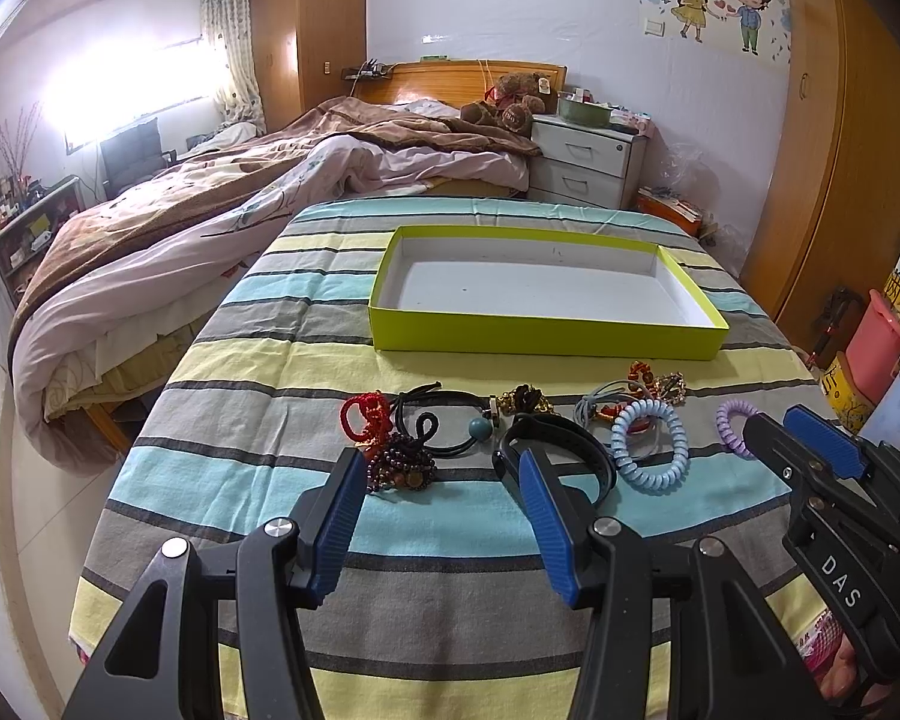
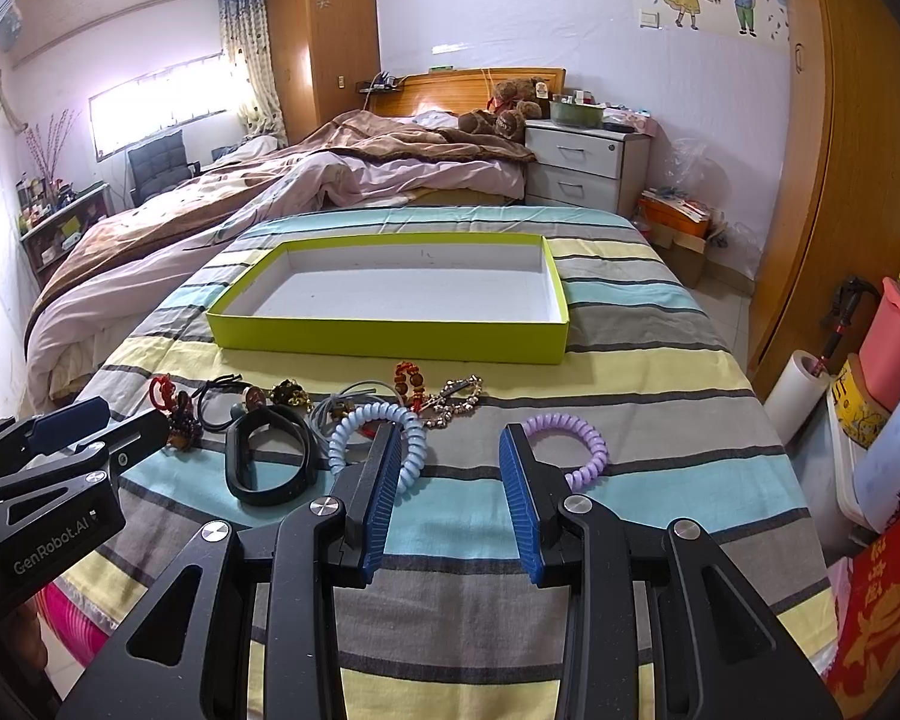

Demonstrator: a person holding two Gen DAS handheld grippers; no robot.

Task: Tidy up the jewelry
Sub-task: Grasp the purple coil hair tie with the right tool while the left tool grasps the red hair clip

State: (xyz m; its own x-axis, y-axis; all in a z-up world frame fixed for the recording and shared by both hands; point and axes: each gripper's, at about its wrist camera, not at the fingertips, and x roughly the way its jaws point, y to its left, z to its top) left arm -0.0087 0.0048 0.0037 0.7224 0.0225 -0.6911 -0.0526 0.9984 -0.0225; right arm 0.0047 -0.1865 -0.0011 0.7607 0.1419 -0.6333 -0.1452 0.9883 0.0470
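A row of jewelry lies on the striped cloth in front of a shallow lime-green box (image 1: 546, 341) (image 2: 390, 339) with a white, empty inside. From the left: a red cord knot (image 1: 363, 414), a dark bead bracelet (image 1: 401, 467), black hair ties (image 1: 444, 420), a black band (image 1: 561, 459) (image 2: 270, 456), a light-blue coil tie (image 1: 650, 447) (image 2: 378, 438), a purple coil tie (image 1: 733, 425) (image 2: 570, 444). My left gripper (image 1: 438, 468) is open, hovering just short of the beads and band. My right gripper (image 2: 450, 441) is open between the blue and purple coils.
The table's striped cloth (image 1: 450, 570) drops off at the left and near edges. A bed (image 1: 210, 210) lies at the left, a white nightstand (image 1: 588, 162) behind, a wooden wardrobe (image 1: 840, 180) and boxes (image 2: 888, 360) at the right.
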